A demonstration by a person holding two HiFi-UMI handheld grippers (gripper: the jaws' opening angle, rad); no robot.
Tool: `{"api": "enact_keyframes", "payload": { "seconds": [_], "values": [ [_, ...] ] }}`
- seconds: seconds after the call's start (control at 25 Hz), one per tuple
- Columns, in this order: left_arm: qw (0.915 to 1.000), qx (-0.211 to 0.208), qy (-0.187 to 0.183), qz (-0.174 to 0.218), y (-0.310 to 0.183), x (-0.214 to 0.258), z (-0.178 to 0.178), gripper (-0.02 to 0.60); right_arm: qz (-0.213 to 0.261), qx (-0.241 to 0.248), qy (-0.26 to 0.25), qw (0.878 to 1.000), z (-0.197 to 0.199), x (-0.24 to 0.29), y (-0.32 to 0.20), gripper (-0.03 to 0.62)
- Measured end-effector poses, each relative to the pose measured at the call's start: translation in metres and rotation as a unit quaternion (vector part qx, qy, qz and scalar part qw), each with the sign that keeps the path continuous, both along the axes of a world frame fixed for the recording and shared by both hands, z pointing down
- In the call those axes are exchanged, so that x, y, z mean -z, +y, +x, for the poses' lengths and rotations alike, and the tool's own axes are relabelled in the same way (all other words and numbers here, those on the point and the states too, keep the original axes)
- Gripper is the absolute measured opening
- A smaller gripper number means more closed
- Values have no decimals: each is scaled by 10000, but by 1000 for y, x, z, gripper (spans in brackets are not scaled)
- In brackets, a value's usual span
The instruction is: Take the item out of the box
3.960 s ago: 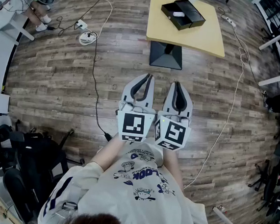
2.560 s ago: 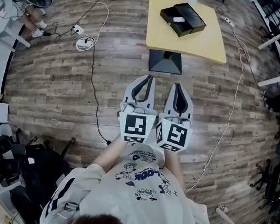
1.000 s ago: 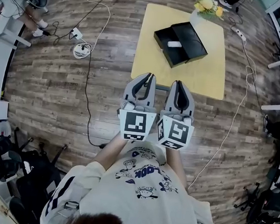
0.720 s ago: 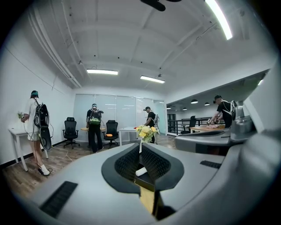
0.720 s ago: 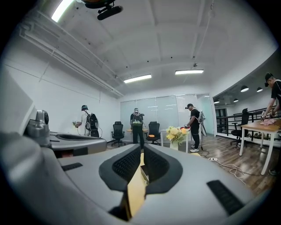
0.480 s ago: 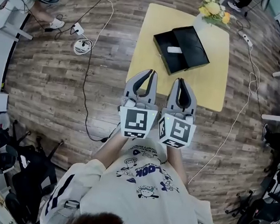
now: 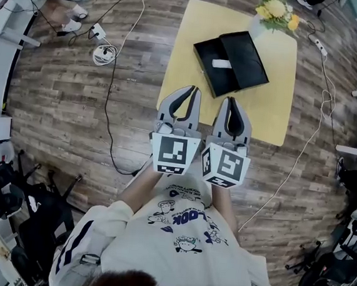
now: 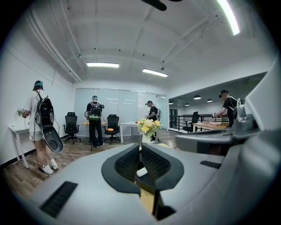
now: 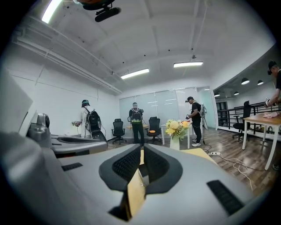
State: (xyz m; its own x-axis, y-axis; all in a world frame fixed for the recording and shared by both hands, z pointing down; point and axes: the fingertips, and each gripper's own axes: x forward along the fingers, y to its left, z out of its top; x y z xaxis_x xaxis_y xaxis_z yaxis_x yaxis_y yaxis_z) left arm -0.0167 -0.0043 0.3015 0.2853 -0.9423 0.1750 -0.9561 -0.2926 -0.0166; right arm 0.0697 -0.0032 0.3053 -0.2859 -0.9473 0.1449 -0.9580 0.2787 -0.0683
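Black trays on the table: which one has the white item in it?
The left tray in the head view: the white item lies in its upper part. The right tray, nearer the flowers, shows only bare black inside.

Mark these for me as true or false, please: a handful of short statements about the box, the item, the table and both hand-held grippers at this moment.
1. The white item lies inside the open black box. True.
2. The left hand-held gripper is holding the white item. False: its jaws are together with nothing in them, and the item is in the box.
3. The black box sits on the yellow table. True.
4. The flowers stand on the floor beside the table. False: they stand at the table's far end, beyond the box.
5. The right hand-held gripper has its jaws wide apart. False: they are together.
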Motion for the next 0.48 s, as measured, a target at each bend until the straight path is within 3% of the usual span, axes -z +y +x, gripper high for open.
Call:
{"api": "enact_keyframes", "payload": {
  "seconds": [0.48],
  "values": [
    [9991, -267, -41, -328, -58, -20, 5, 28, -257, -264, -10, 9993, 8, -18, -58, 41]
  ]
}}
